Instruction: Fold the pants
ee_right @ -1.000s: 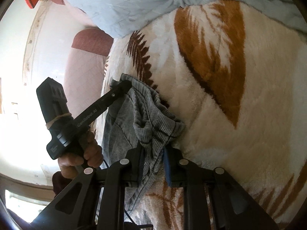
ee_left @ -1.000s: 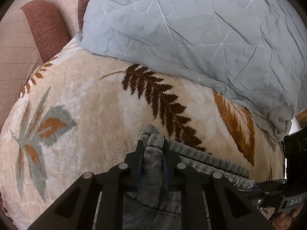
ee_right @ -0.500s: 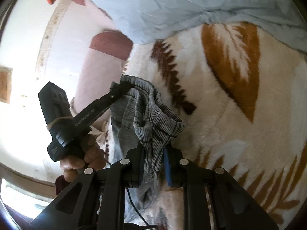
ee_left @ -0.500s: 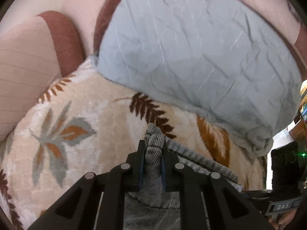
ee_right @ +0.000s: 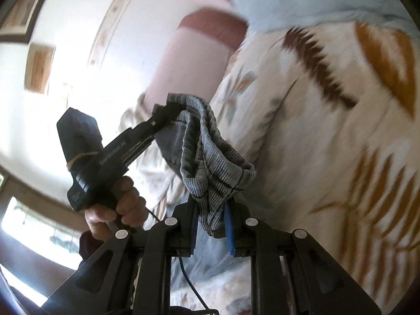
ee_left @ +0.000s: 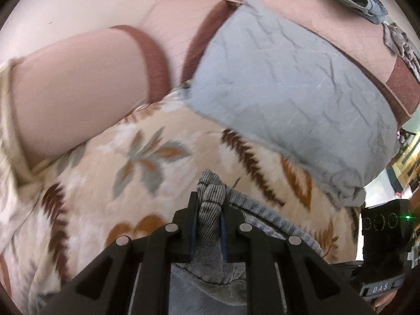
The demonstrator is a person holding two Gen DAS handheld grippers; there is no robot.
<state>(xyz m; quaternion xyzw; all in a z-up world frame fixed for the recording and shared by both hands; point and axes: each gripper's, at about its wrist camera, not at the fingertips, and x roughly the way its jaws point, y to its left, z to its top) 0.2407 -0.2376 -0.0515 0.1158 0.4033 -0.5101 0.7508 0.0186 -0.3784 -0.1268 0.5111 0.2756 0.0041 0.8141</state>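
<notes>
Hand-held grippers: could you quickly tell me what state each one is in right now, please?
Left hand-held gripper: closed on the pants' ribbed waistband.
Right hand-held gripper: closed on the same waistband, further along.

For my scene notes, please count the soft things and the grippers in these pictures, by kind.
Pants, grey, held at the waistband: 1
Leaf-pattern blanket: 1
Pale blue quilt: 1
Grippers, left gripper and right gripper, both clamped on the pants: 2
Total: 5
More cloth lies on the sofa back, too blurred to count.
</notes>
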